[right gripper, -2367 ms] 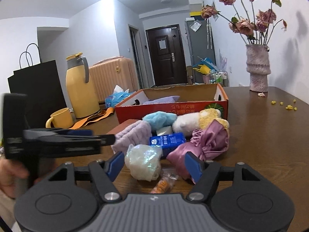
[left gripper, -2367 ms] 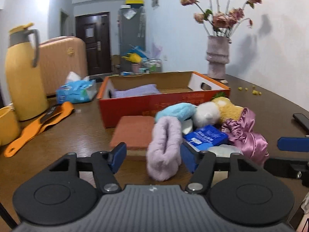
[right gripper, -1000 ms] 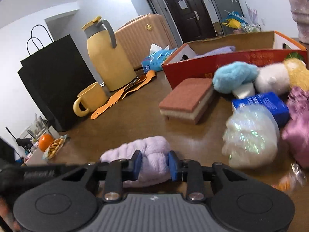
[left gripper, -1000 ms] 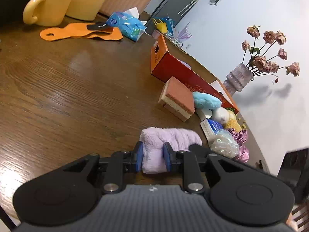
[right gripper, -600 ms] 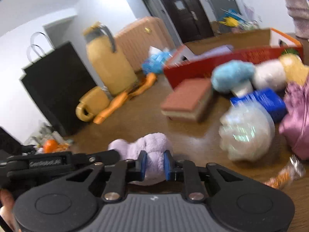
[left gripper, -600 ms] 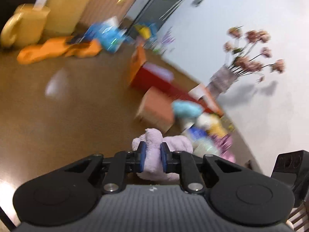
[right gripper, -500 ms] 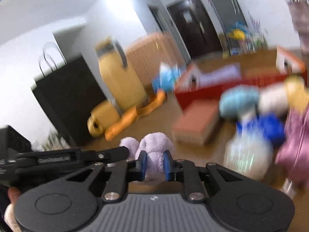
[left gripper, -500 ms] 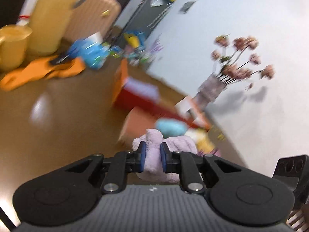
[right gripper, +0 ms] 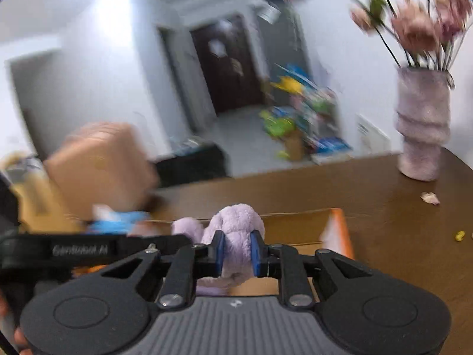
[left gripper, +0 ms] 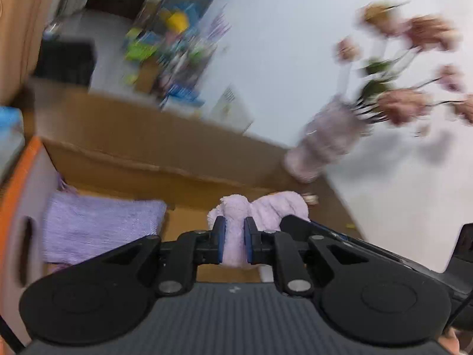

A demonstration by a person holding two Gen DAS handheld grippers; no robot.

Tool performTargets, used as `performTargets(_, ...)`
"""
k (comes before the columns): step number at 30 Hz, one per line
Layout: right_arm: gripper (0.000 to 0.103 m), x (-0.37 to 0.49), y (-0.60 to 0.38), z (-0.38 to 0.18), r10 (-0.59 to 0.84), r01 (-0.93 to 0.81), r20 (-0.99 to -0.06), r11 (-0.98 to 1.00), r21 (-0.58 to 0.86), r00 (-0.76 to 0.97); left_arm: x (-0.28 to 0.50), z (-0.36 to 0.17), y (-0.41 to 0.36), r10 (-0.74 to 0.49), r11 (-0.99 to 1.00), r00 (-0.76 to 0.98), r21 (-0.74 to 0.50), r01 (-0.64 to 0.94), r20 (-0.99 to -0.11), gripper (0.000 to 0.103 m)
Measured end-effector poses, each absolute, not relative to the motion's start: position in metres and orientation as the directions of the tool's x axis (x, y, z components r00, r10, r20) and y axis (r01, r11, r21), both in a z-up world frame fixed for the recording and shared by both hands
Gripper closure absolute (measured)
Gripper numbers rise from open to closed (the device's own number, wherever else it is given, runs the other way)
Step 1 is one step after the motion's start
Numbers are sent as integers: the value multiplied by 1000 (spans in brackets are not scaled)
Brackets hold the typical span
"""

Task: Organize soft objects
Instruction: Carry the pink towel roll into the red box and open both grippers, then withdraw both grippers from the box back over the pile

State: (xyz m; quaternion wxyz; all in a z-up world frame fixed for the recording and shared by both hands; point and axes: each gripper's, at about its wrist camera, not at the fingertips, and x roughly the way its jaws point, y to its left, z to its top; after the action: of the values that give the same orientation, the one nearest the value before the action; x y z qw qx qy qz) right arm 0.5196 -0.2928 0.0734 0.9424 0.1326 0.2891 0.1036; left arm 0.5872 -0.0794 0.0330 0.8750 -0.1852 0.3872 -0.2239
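While blurred, both fingers nearly closed, left gripper [left gripper: 234,244] and right gripper [right gripper: 236,253] pinching fluffy lilac headband [left gripper: 260,207], apparently above box [left gripper: 124,159].

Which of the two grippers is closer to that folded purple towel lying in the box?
Left. The left gripper hangs just beside the purple towel; the right gripper is farther along, gripping the plush's other end.

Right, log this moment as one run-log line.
phase: carry | left gripper: shut on fluffy lilac headband | right gripper: shut on same headband | location: above open cardboard box | in box: purple towel
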Motion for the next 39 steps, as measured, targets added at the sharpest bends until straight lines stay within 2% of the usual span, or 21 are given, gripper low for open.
performTargets(4,85,588,-303,33,202,-24,-644,961,275,738,627,-2,-103,-466,870,599,-459,178,-652,87)
performTargets(5,84,599,-303,27,189,-14,-667,966,258,721,633,-9,-106,-456,876,597,-453,167,-660,81)
performTargets(7,75,610,-300,14,133,13,-699,980,200,703,634,-13,-106,-445,884,596,-433,175,-668,69)
performTargets(8,77,613,-298,9,101,23,-712,987,162,695,633,-11,-105,-444,886,604,-424,187,-662,69)
performTargets(10,64,610,-291,4,72,1,-708,995,102,703,629,-5,-103,-457,884,612,-409,228,-646,64)
performTargets(12,60,606,-295,8,91,-12,-694,993,118,714,622,5,-97,-450,889,625,-384,249,-638,62)
performTargets(18,59,578,-304,51,119,-43,-622,990,136,774,583,60,-83,-392,920,693,-271,284,-605,52)
performTargets(19,59,570,-307,62,129,-55,-608,989,138,783,571,71,-78,-381,925,711,-242,294,-591,45)
performTargets(20,58,561,-311,70,134,-65,-596,988,137,792,560,83,-73,-362,932,727,-208,297,-583,34)
performTargets(22,53,540,-320,88,146,-91,-574,988,124,805,538,103,-64,-303,952,763,-139,274,-571,26)
performTargets(25,48,507,-334,113,150,-108,-538,988,110,829,510,129,-48,-261,964,800,-98,248,-540,25)
performTargets(29,45,455,-343,139,172,-126,-492,984,126,853,462,155,-24,-201,979,837,-75,189,-509,21)
performTargets(33,40,390,-342,151,225,-177,-430,973,149,875,395,157,1,-177,983,869,-32,183,-462,14)
performTargets(35,40,355,-341,148,259,-212,-392,964,161,882,357,145,8,-189,978,892,6,210,-411,5)
performTargets(39,30,284,-334,126,313,-262,-326,946,193,892,279,101,14,-133,973,933,135,187,-335,5)
